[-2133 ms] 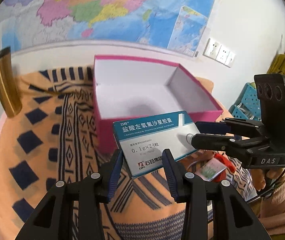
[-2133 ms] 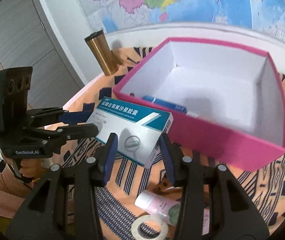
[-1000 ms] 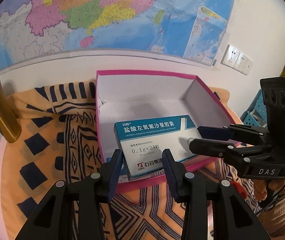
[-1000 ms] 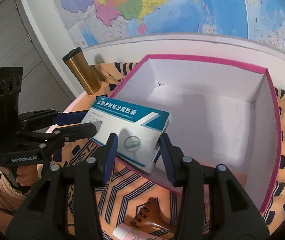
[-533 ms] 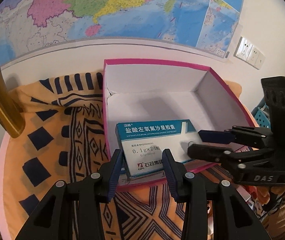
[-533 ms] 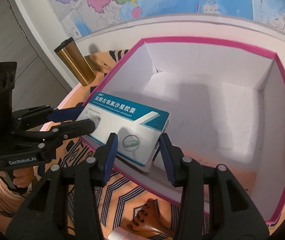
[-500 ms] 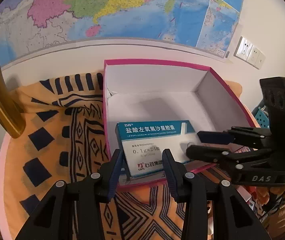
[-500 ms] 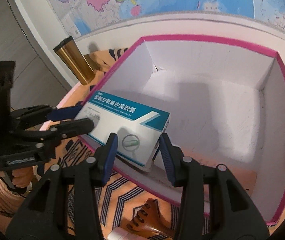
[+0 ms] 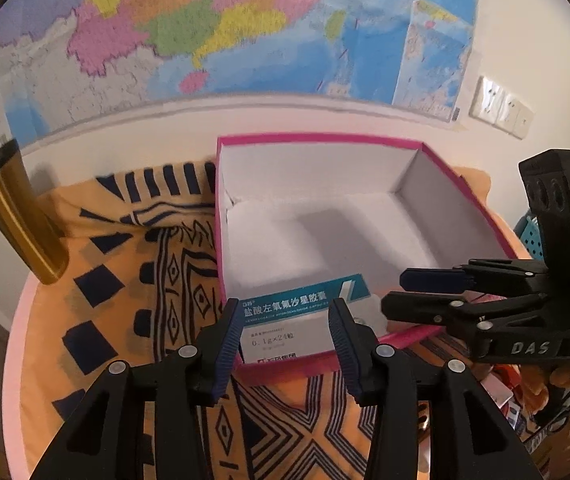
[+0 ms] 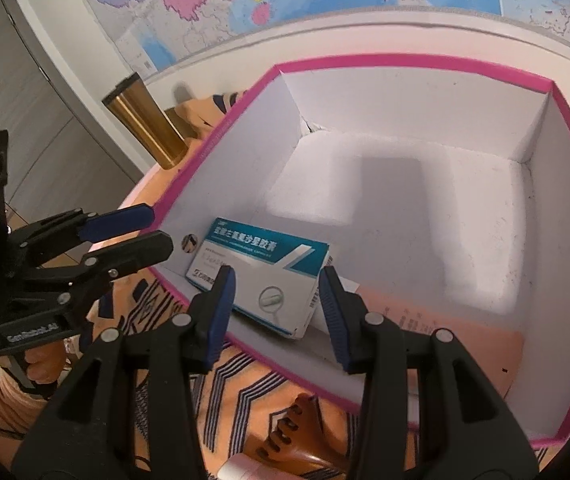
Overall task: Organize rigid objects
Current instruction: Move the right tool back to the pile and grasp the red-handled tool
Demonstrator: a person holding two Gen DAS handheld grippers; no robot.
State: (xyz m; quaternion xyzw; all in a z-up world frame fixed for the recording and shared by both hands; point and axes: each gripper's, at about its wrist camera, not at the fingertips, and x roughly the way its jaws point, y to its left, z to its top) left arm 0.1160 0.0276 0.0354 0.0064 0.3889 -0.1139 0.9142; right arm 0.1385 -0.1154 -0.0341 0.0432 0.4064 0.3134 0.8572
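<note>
Pink-rimmed and white inside, the cardboard box [image 10: 417, 62] holds a teal-and-white medicine carton [image 10: 263, 276] lying in its near-left corner on the patterned orange cloth [image 9: 125, 304]. Left gripper [image 9: 287, 326] has just been opening — its blue pads stand clear of the carton's sides. Right gripper [image 10: 277, 300] sits apart too, the carton's end between its jaws, untouched. Beside the cloth stands a gold tumbler [image 9: 17, 216]; a map [image 9: 225, 24] covers the wall.

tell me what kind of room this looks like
Probably a room in a home, perhaps a study or living room: a big wall map, wall sockets and a grey door surround a round table with a patterned cloth.
</note>
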